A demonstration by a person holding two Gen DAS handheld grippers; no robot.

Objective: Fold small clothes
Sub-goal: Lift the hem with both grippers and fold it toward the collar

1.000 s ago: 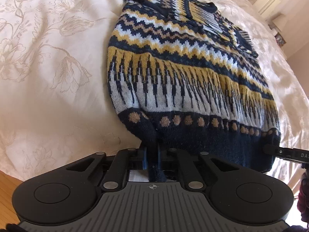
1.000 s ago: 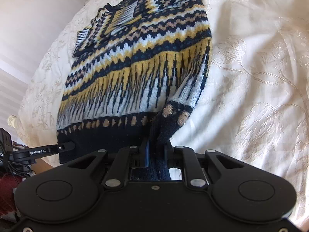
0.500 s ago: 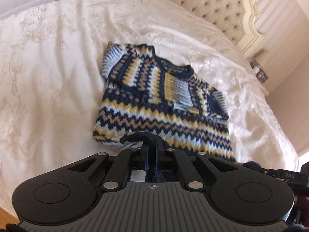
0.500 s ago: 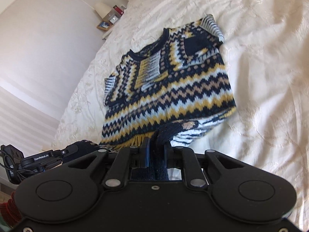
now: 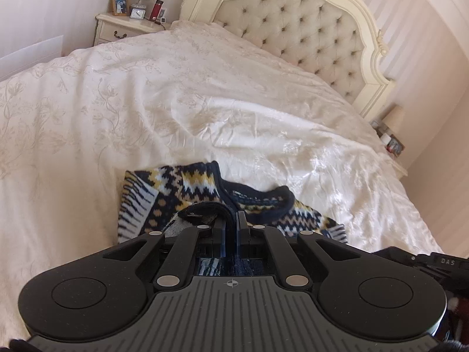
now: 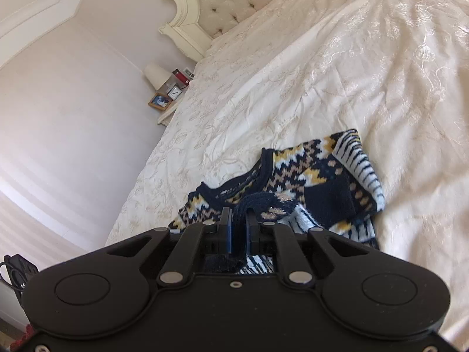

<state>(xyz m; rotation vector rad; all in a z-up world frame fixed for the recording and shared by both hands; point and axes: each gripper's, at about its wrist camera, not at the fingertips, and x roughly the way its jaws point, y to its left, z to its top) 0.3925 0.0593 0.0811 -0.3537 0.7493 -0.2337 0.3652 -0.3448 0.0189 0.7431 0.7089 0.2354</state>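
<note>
- Two black two-finger grippers each pinch the dark navy ribbed hem of one knitted sweater [image 5: 187, 187] patterned in navy, yellow, tan and pale blue zigzags.
- The left gripper [image 5: 231, 220] has its fingers drawn close together, with a fold of the navy hem clamped between them; the fabric arches up just left of the fingertips.
- The right gripper [image 6: 238, 217] is likewise clenched on the hem, and a thick navy band with tan dots bunches between and just past its fingers [image 6: 225, 220].
- In both wrist views the hem sits over the upper part of the sweater, close to the navy collar [image 5: 263, 202], so the lower part is doubled over the chest.
- The sweater lies on a cream bedspread [image 5: 146, 102] with a shiny embroidered floral pattern, near the lower edge of both views, well apart from the headboard.
- A striped pale blue and navy sleeve [image 6: 360, 161] is folded in along the sweater's side in the right wrist view; the matching striped part shows at the left side in the left wrist view.
- A cream tufted headboard [image 5: 293, 23] with carved trim stands at the far end of the bed.
- A cream bedside table [image 5: 123, 28] beside the headboard carries a framed photo, a small clock, a lamp and a red bottle.
- Part of the right gripper's black body, marked with white letters, appears at the right edge of the left wrist view.
</note>
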